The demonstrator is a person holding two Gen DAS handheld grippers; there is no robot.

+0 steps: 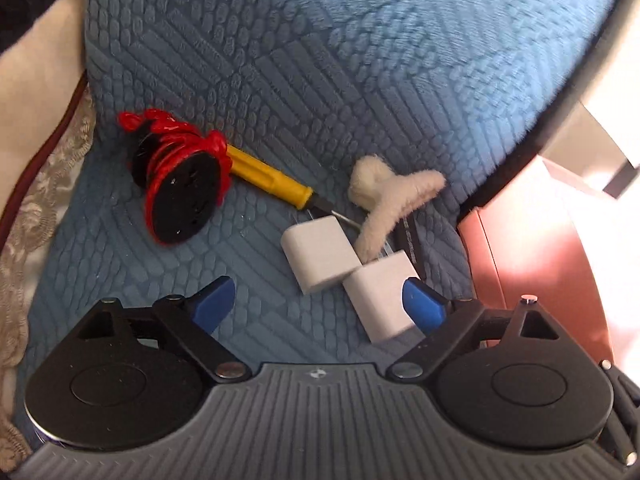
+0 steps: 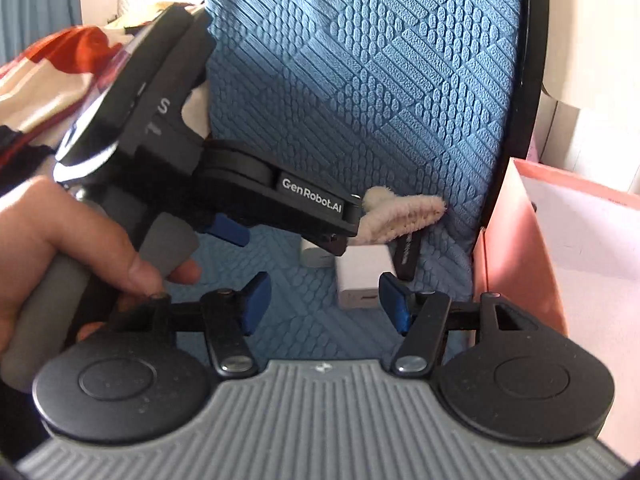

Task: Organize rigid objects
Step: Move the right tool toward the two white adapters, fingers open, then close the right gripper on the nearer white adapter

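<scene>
- On the blue quilted chair seat (image 1: pixel 320 80), from left to right, are seen a black spool wound with red cord (image 1: pixel 180 196), a yellow-handled screwdriver (image 1: pixel 268 182), two white plastic charger blocks (image 1: pixel 318 258), and a fluffy cream hair claw (image 1: pixel 390 200).
- The left gripper (image 1: pixel 320 308) is held wide open and empty; the nearer block lies just beside its right pad.
- The right gripper (image 2: pixel 324 304) is half open and empty.
- Both jaws crowd the same blocks, so a collision or a knocked block is judged likely.
- The pink cardboard box (image 2: pixel 516 240) at right appears empty as far as shown.
</scene>
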